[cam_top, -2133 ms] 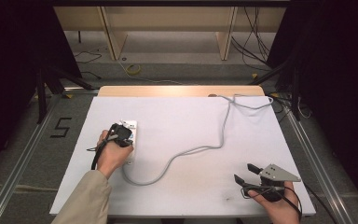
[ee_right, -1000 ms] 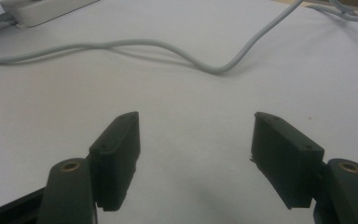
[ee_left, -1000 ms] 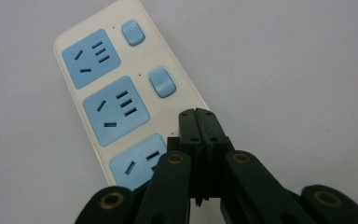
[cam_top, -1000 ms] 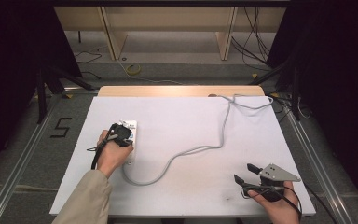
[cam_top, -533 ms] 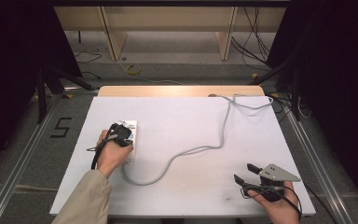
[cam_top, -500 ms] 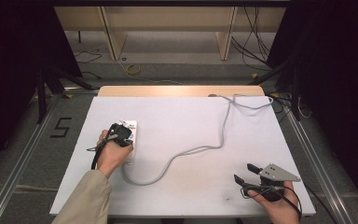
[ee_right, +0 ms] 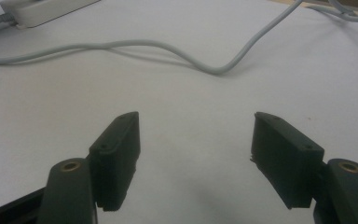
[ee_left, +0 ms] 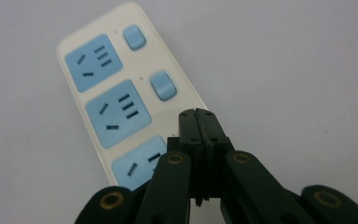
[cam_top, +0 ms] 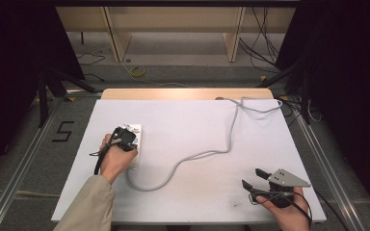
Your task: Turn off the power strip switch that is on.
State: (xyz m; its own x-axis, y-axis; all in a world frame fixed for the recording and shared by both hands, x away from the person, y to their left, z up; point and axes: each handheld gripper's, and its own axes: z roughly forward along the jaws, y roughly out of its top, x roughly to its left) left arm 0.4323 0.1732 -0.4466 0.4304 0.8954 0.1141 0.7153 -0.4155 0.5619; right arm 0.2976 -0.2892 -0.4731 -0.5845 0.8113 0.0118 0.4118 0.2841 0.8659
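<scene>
A white power strip (ee_left: 121,88) with blue sockets and blue switches lies on the left half of the white table (cam_top: 188,120). My left gripper (ee_left: 196,113) is shut, jaws pressed together with nothing between them, its tips over the strip's right edge just below the second switch (ee_left: 162,86). In the high view the left gripper (cam_top: 123,137) sits on top of the strip (cam_top: 136,144). The right gripper (cam_top: 253,179) rests open near the table's front right edge, its jaws (ee_right: 193,140) wide apart over bare table.
A grey cable (cam_top: 207,151) runs from the strip's near end, curves across the middle of the table and leaves over the far right edge. The same cable (ee_right: 168,49) crosses ahead of the right gripper. A wooden board edge (cam_top: 183,94) borders the table's far side.
</scene>
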